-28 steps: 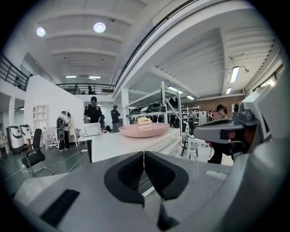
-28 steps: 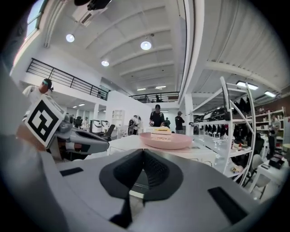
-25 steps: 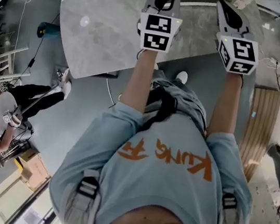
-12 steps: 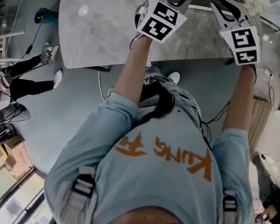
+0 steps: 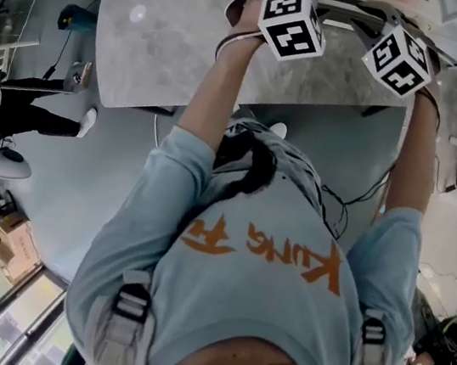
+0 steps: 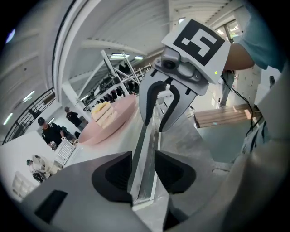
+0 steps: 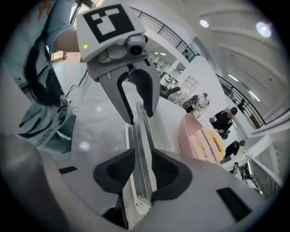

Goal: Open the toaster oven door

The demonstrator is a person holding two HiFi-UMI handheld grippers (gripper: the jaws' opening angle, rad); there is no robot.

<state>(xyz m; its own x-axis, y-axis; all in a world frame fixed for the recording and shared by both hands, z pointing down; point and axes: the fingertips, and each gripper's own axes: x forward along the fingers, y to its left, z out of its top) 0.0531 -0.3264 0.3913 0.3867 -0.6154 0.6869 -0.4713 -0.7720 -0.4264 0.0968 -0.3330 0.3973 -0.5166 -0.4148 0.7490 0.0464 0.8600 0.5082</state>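
Rolled inward, left gripper (image 6: 144,159) and right gripper (image 7: 144,156) opening fingers (image 6: 113,177) astride handle (image 7: 139,129)

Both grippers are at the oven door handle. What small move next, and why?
Probably close both on the handle: the left gripper and right gripper have just been opening their jaws, the handle lies between each pair, and neither seems to press it yet.

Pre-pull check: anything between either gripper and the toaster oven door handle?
Nothing visible. The door handle already lies between the jaws of the left gripper and the right gripper; both jaws have just been opening.
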